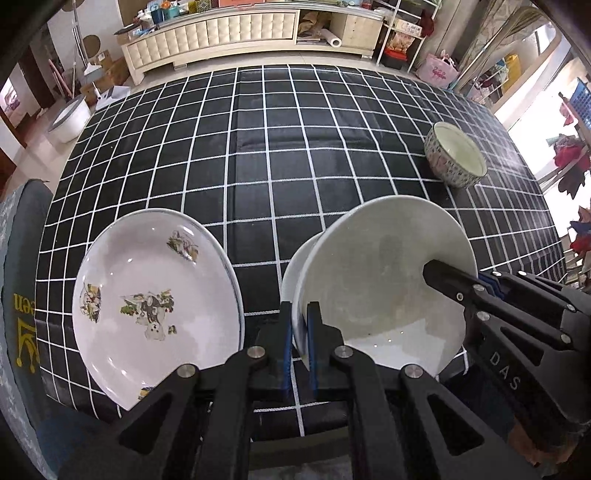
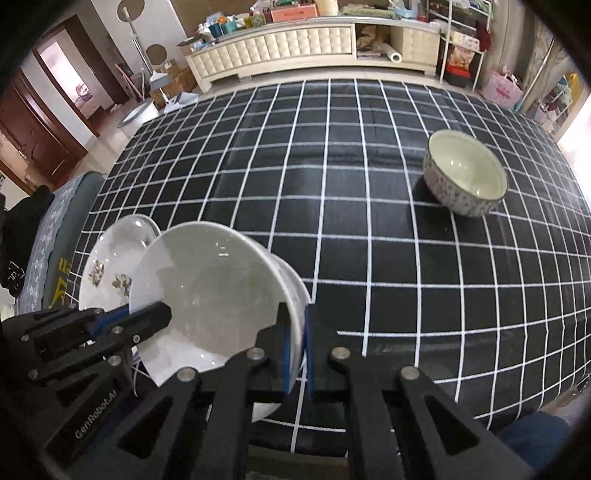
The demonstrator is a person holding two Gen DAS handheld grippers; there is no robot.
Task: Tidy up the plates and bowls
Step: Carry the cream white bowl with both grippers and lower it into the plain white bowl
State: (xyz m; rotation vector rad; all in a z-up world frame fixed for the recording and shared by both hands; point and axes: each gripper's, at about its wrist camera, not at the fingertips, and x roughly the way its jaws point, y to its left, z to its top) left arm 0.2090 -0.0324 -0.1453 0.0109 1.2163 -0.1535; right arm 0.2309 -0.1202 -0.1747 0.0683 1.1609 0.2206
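A large plain white bowl (image 1: 384, 280) (image 2: 214, 288) is held at the table's near edge by both grippers. My left gripper (image 1: 299, 332) (image 2: 147, 317) is shut on the bowl's left rim. On the opposite rim my right gripper (image 2: 295, 332) (image 1: 454, 284) is shut too, one finger inside the bowl and one outside. The bowl looks tilted; whether its foot touches the cloth is hidden. A white plate with flower prints (image 1: 155, 295) (image 2: 110, 266) lies just left of the bowl. A small patterned bowl (image 1: 454, 155) (image 2: 465, 173) stands upright at the far right.
A black tablecloth with a white grid (image 1: 295, 147) covers the table. A grey cushion with yellow lettering (image 1: 18, 295) sits off the left edge. Past the far edge stand a cream cabinet (image 1: 221, 33) and a wire shelf (image 1: 406, 33).
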